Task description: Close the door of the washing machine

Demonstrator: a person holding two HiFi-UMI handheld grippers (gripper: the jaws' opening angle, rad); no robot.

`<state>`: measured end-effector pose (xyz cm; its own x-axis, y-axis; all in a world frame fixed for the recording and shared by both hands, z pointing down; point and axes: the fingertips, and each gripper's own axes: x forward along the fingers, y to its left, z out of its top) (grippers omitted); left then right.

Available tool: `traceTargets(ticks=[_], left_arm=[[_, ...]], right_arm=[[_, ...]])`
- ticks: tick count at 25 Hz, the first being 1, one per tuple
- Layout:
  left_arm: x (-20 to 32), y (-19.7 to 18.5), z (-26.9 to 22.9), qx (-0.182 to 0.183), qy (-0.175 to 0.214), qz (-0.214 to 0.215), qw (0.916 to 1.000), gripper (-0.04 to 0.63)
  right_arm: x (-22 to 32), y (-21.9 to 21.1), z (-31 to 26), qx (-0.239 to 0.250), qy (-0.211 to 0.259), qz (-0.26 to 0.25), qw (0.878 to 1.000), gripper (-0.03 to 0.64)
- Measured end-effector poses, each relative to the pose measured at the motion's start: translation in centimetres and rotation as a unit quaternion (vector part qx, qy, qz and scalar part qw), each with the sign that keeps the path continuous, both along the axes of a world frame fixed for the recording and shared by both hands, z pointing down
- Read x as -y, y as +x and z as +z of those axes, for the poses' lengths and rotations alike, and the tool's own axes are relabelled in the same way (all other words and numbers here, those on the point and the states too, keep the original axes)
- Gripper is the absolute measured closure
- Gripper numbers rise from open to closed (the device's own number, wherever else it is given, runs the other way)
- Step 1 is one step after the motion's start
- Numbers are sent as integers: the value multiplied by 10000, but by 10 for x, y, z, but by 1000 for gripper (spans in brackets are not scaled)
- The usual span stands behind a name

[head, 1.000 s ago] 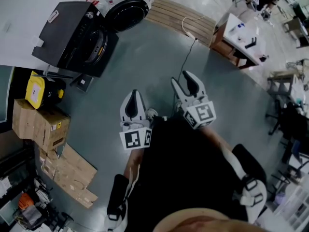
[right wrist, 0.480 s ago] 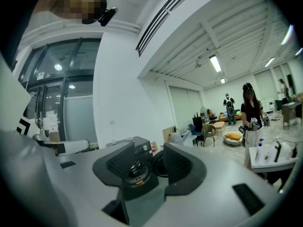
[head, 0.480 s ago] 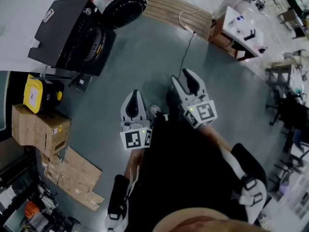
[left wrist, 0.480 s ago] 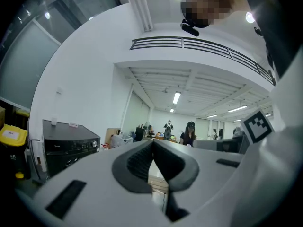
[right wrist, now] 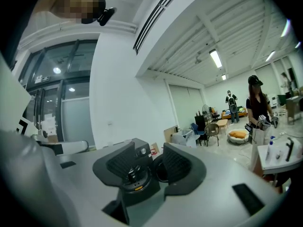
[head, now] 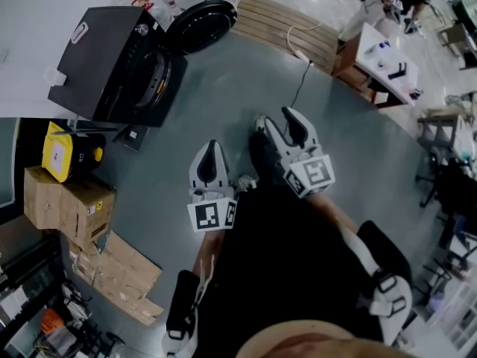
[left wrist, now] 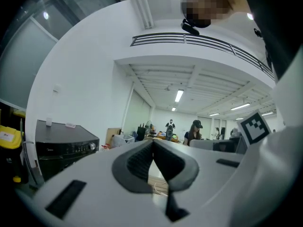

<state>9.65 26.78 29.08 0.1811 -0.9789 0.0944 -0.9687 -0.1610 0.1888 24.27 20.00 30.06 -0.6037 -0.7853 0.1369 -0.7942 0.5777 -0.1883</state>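
The black washing machine [head: 119, 66] stands on the grey floor at the upper left of the head view, with its drum opening facing right. Its round black door [head: 197, 24] is swung wide open behind it. My left gripper [head: 209, 148] is held in front of my body, far from the machine, jaws shut with nothing in them. My right gripper [head: 278, 121] is beside it, open and empty. In the right gripper view the washing machine [right wrist: 137, 167] and the door [right wrist: 161, 167] show between that gripper's [right wrist: 147, 152] jaws. In the left gripper view my left gripper [left wrist: 153, 143] is pressed shut, with the machine [left wrist: 66, 145] at the left.
Cardboard boxes [head: 67, 200] and a yellow device [head: 63, 144] lie left of me. A slatted wooden board [head: 287, 24] and a white cable [head: 298, 88] lie beyond the grippers. Tables [head: 380, 58] and chairs stand at the right. My shoe [head: 264, 151] shows by the right gripper.
My dark shoe has come forward beside the right gripper. The washing machine has shifted slightly in the head view. Both grippers keep their pose.
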Motion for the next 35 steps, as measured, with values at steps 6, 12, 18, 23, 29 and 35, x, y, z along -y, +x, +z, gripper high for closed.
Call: traceTargets(ticks=[6, 12, 18, 23, 29, 35], left_arm=[[102, -8, -7, 79, -27, -25, 10000, 589], [207, -1, -18, 81, -55, -152, 9998, 590], [280, 8, -24, 132, -18, -258, 9996, 589], [322, -2, -14, 79, -163, -328, 9993, 590], [379, -25, 4, -25, -257, -284, 9993, 589], [455, -50, 9, -58, -249, -141, 9996, 589]], right_arm=[[103, -10, -4, -30, 26, -89, 10000, 434], [211, -8, -8, -53, 1, -273, 9996, 434], [297, -2, -8, -93, 63, -404, 9991, 434], [347, -8, 9, -195, -95, -406, 9989, 434], [396, -30, 31, -329, -228, -427, 9983, 434], [459, -58, 46, -523, -286, -518, 9969, 434]])
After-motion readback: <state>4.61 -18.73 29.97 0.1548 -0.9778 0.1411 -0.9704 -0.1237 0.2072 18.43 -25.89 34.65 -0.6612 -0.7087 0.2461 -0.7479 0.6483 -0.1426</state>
